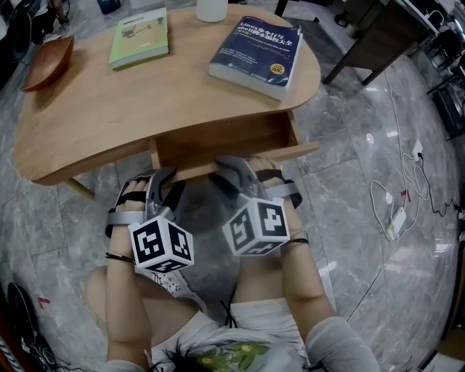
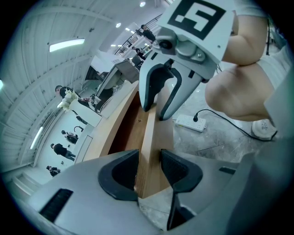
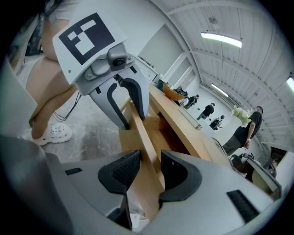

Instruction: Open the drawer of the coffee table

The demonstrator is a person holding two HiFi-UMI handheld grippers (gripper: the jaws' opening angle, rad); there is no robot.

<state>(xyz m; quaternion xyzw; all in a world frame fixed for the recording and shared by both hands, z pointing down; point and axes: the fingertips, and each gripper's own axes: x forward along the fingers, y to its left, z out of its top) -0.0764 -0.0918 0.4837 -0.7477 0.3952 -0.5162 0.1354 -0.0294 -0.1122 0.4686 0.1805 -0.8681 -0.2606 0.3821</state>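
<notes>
The light wooden coffee table (image 1: 109,109) has one drawer under its front edge, pulled out a little so that its inside shows. The drawer front (image 1: 294,151) is a thin upright board. My left gripper (image 1: 166,182) straddles the board's top edge near its left end, with a pad on each face (image 2: 148,170). My right gripper (image 1: 231,178) clamps the same board a short way to the right (image 3: 150,172). Each gripper view shows the other gripper further along the board, the right one (image 2: 158,103) and the left one (image 3: 133,110).
On the tabletop lie a green book (image 1: 139,36), a thick blue book (image 1: 256,54) and a brown wooden dish (image 1: 47,62), with a white cup (image 1: 212,9) at the far edge. A power strip with cables (image 1: 396,218) lies on the marble floor at right. My knees are just below the grippers.
</notes>
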